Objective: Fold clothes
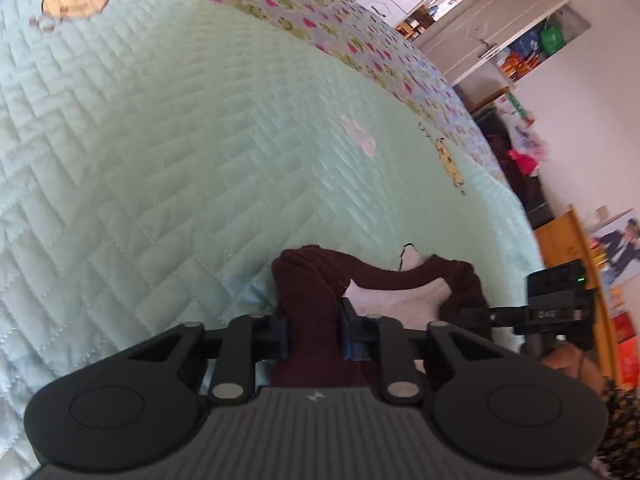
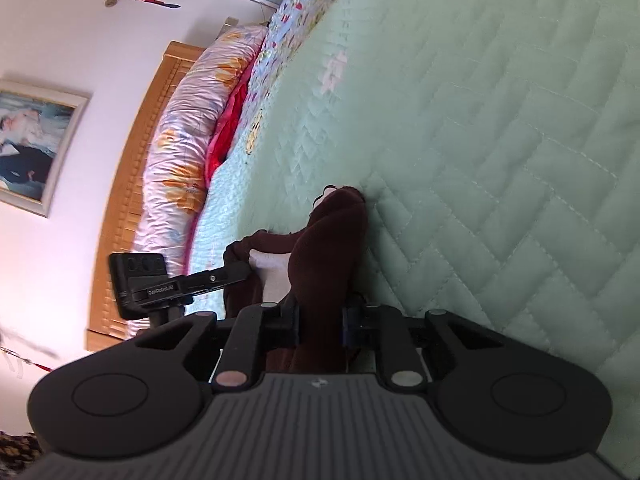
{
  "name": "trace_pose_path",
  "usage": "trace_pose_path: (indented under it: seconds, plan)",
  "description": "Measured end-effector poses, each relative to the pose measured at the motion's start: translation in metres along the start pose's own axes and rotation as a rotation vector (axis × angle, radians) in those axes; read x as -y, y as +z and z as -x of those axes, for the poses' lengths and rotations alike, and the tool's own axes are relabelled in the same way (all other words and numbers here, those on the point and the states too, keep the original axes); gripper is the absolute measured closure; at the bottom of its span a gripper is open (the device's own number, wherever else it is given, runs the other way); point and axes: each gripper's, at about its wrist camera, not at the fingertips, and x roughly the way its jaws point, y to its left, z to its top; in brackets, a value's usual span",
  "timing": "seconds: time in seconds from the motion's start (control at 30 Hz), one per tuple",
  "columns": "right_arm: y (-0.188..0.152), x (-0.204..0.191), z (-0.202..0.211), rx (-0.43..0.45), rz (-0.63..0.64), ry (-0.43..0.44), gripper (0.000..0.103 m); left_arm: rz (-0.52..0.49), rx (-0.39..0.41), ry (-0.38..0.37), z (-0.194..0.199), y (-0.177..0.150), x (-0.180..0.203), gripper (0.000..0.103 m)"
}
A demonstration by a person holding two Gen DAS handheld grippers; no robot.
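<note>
Both grippers are down on the bed now, and each has a bite of the same dark maroon garment (image 1: 308,292). In the left wrist view the left gripper (image 1: 314,334) has its fingers (image 1: 352,338) drawn in narrow, a thick fold of the maroon cloth pinched between the blue pads. The garment looks soft and fleecy, bunched and rumpled, with a pale whitish lining (image 1: 384,298) showing inside where the fabric gapes open. A maroon edge arcs from the pinched fold toward three o'clock, where the other gripper's black body comes in.

Over to the right wrist view: the right gripper (image 2: 320,330) is likewise nearly closed, fingers (image 2: 352,326) squeezing a tall ridge of the same maroon cloth that rises toward twelve o'clock. At nine o'clock of that ridge, the pale lining peeks out again beside the left gripper's black body.

The garment lies on the mint-green quilted bedspread (image 1: 180,152), at its near edge.
</note>
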Motion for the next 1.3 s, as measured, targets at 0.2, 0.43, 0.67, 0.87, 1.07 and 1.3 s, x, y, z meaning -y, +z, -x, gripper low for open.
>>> trace_pose_path:
  seconds: [0.2, 0.43, 0.67, 0.87, 1.07, 1.3]
  plan:
    - [-0.008, -0.038, -0.008, 0.037, 0.144, -0.167, 0.084, -0.156, 0.02, 0.165, 0.003, 0.0, 0.042, 0.086]
    - [-0.023, -0.078, 0.004, 0.131, 0.301, -0.218, 0.085, -0.215, 0.106, 0.195, 0.031, -0.002, 0.068, 0.087]
    - [-0.04, -0.12, 0.028, 0.204, 0.397, -0.201, 0.085, -0.252, 0.231, 0.142, 0.085, -0.019, 0.096, 0.087]
    - [-0.066, -0.152, 0.051, 0.266, 0.453, -0.158, 0.085, -0.288, 0.296, 0.096, 0.124, -0.042, 0.116, 0.087]
    - [-0.117, -0.184, 0.079, 0.323, 0.554, -0.109, 0.085, -0.357, 0.388, 0.038, 0.171, -0.091, 0.132, 0.087]
    - [-0.209, -0.216, 0.113, 0.364, 0.641, -0.054, 0.085, -0.384, 0.465, -0.046, 0.233, -0.183, 0.145, 0.087]
